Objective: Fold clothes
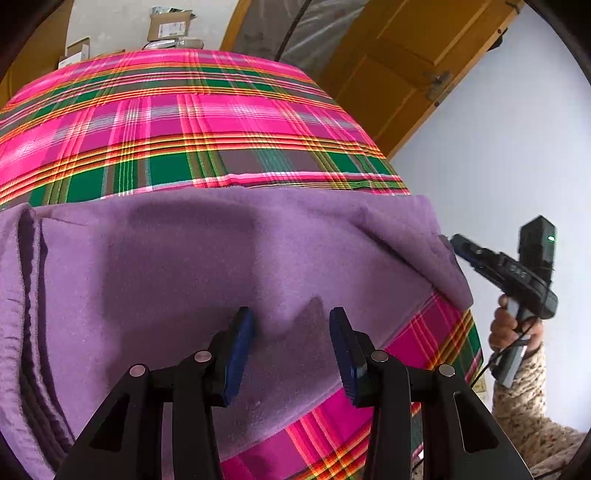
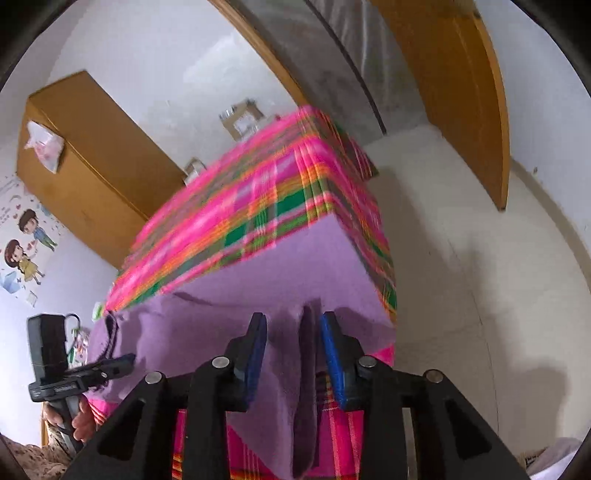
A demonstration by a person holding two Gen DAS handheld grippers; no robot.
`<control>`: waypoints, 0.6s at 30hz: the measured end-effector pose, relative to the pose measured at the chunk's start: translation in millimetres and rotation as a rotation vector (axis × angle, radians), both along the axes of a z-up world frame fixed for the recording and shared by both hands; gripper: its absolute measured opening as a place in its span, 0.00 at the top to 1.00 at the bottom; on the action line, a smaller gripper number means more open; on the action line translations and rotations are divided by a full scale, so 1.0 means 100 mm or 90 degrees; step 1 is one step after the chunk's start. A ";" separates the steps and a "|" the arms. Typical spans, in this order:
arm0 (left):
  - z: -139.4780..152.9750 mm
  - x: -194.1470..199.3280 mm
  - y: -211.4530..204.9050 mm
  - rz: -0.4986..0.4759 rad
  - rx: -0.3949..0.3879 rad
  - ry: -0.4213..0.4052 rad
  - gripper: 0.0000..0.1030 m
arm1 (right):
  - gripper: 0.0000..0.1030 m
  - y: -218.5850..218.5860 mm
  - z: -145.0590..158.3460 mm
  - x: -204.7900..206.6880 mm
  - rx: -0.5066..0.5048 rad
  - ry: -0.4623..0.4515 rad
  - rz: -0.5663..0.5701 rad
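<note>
- The desk (image 1: 192,122), under a pink, green and orange plaid cloth (image 2: 229,225), fills the middle of both views, with cardboard boxes (image 1: 168,26) at its far end.
- A purple fleece garment (image 1: 177,258) lies spread across the near end of the desk, its edge hanging over the near side (layered hems bunch at the left in the left wrist view).
- The left gripper (image 1: 291,343) hovers over the garment's near part, its blue-padded fingers (image 1: 236,354) spread apart and clamping nothing; fleece lies flat beneath the gap.
- The right gripper (image 2: 293,354) is at the garment's right corner, fingers (image 2: 332,362) parted, and an upright fold of purple fleece stands in the gap close to the right pad. I can't tell whether that pad touches it; the left pad stands clear.
- From the left wrist view, a hand (image 1: 508,328) in a speckled sleeve (image 1: 524,402) holds the right gripper's handle.
</note>
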State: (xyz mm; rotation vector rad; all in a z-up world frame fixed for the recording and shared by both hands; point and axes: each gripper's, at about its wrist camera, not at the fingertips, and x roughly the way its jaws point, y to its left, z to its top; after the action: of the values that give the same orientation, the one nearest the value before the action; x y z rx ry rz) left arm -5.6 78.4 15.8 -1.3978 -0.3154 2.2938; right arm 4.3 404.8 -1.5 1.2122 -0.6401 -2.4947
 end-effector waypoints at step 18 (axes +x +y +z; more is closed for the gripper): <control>-0.01 -0.03 0.04 -0.005 -0.004 -0.001 0.57 | 0.96 -0.05 0.24 -0.55 0.123 0.062 -0.048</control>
State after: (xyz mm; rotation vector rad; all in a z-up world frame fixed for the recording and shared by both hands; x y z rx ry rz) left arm -8.5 82.7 14.6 -1.4020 -0.3040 2.2887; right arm -50.2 400.0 22.7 1.1404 -0.4375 -2.7120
